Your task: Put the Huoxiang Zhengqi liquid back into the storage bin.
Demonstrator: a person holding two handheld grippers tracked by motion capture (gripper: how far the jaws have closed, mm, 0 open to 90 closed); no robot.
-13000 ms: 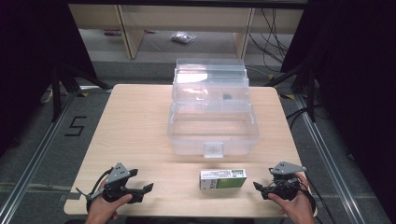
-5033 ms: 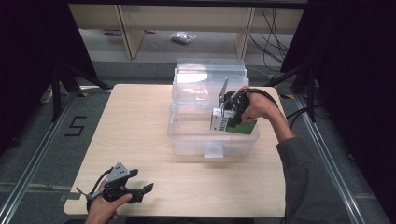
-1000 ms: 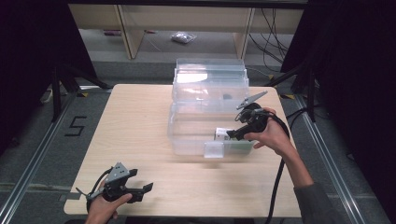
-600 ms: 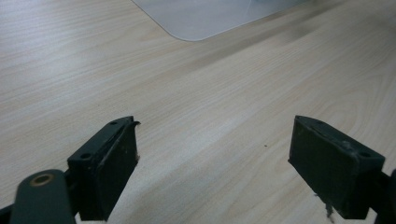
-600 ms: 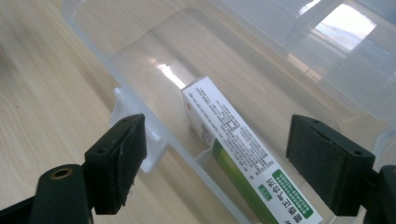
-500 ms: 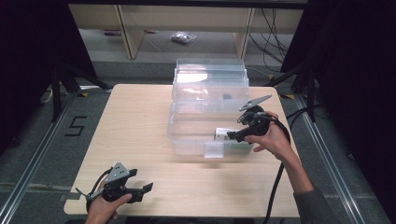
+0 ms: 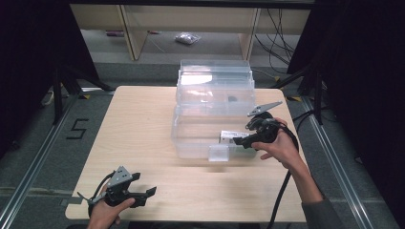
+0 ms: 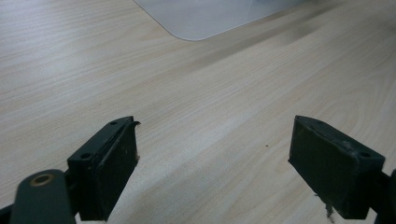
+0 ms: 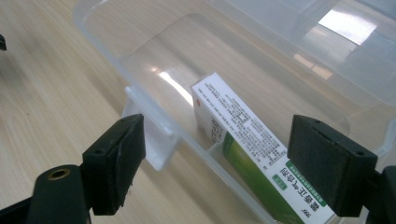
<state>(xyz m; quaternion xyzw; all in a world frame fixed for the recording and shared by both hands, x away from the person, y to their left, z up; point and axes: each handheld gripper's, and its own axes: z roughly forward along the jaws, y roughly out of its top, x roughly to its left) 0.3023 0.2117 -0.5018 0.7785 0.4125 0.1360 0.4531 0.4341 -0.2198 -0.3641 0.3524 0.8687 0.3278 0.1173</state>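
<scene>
Since half a second earlier, hardly anything had shifted: the right tool (image 7: 240, 141) had stayed at the bin's front right corner. At lower left of the high view, the left tool (image 7: 143, 194) rested on the table (image 7: 133, 124), its jaws wide and empty. At centre stood the clear plastic bin (image 7: 191, 138), lid raised behind it. Inside, against the front wall at right, lay the white-and-green box (image 9: 243, 140), flat, its long axis along that wall. The right tool's jaws gaped wide just above the box, gripping nothing.
</scene>
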